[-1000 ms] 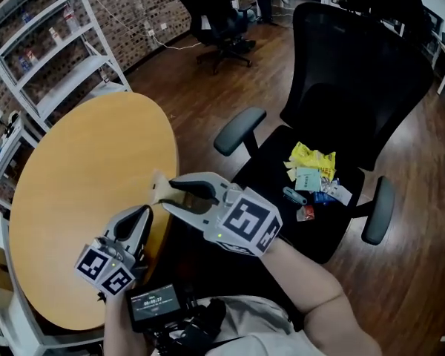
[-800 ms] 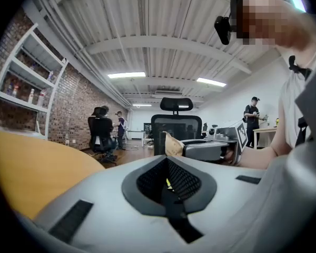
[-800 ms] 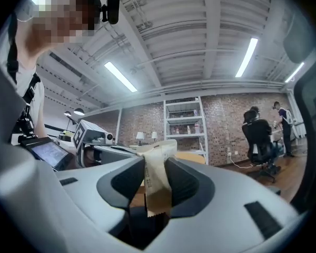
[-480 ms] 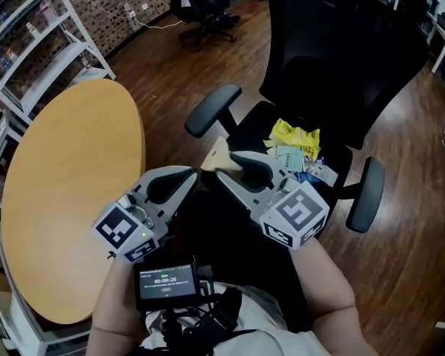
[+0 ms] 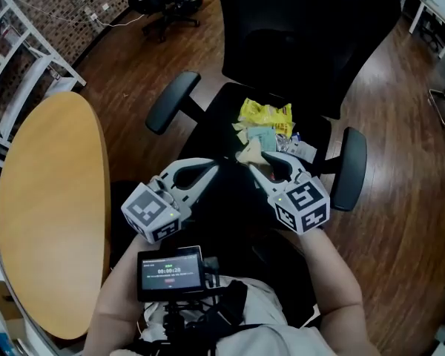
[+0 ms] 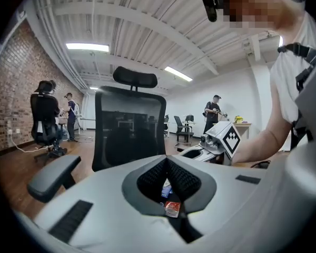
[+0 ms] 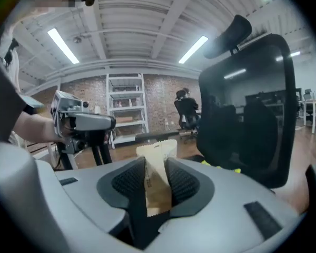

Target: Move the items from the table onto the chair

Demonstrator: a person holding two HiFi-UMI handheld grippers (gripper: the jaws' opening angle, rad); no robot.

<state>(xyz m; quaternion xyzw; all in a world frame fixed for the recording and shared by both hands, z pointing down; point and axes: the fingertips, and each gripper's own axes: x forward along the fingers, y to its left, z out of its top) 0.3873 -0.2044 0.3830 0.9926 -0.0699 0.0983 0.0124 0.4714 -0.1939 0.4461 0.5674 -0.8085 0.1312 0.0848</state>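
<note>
Office w/ wood floor; table (image 5: 52, 199) at left looks bare. Right gripper (image 5: 258, 162) clamps tan packet (image 5: 248, 151) over chair (image 5: 222, 117), whose seat holds other packets (image 5: 267, 121). Left gripper (image 5: 212, 169) jaws together, empty. Prob. last item.

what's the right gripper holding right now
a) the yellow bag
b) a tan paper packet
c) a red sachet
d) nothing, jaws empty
B: in the right gripper view the tan paper packet stands upright, pinched between the pads of the right gripper, while the yellow bag lies on the chair seat.
</note>
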